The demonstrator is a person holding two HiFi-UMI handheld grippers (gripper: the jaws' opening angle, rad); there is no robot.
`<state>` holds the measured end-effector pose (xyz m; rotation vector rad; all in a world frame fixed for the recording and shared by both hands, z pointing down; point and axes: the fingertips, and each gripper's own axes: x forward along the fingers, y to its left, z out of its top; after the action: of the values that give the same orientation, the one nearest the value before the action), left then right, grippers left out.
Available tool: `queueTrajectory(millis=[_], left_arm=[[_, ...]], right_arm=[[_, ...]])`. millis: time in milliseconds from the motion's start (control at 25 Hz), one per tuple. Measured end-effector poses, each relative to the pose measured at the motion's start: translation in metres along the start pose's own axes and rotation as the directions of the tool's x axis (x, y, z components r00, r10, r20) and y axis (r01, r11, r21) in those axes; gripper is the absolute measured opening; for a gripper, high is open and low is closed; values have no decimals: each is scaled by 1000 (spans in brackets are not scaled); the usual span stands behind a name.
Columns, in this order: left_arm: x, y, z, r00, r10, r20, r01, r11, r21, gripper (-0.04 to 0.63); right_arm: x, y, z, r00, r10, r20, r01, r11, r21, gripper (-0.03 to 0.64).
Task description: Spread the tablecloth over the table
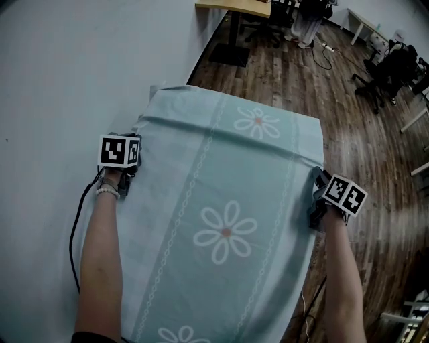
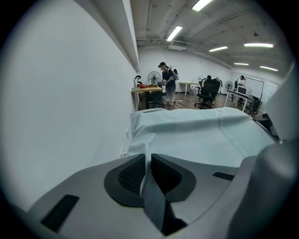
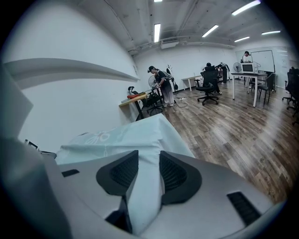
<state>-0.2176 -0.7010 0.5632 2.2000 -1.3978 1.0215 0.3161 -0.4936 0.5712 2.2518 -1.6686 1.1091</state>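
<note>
A pale green tablecloth with white flower prints lies stretched over the table, its far edge hanging near the wall and floor. My left gripper is shut on the tablecloth's left edge; in the left gripper view a thin fold of the tablecloth runs between the dark pads. My right gripper is shut on the right edge, where a thicker bunch of the tablecloth fills the gap between its pads.
A white wall runs along the left, close to the table. Wooden floor lies to the right and beyond. A person stands by a wooden desk at the back, with office chairs and more desks further off.
</note>
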Motion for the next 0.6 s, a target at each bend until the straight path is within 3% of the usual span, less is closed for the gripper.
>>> queueTrajectory(millis=[160,360,480,600], left_arm=[[10,-2,7,1000,21,5,-21,1000,2,54],[-6,4,5,990,132,52,-133,991,12,46],[-23,3,-12,988,133,79,-134,991,1,46],[-57,2,-19,981,127,150,-122,992,-44,46]], right_arm=[[12,-4,8,1000,-5,2,5,1000,-7,160],[13,0,12,1000,7,1,-7,1000,12,163],[9,-2,13,999,0,35,0,1000,6,156],[-13,10,20,992,46,117,-44,999,-26,158]])
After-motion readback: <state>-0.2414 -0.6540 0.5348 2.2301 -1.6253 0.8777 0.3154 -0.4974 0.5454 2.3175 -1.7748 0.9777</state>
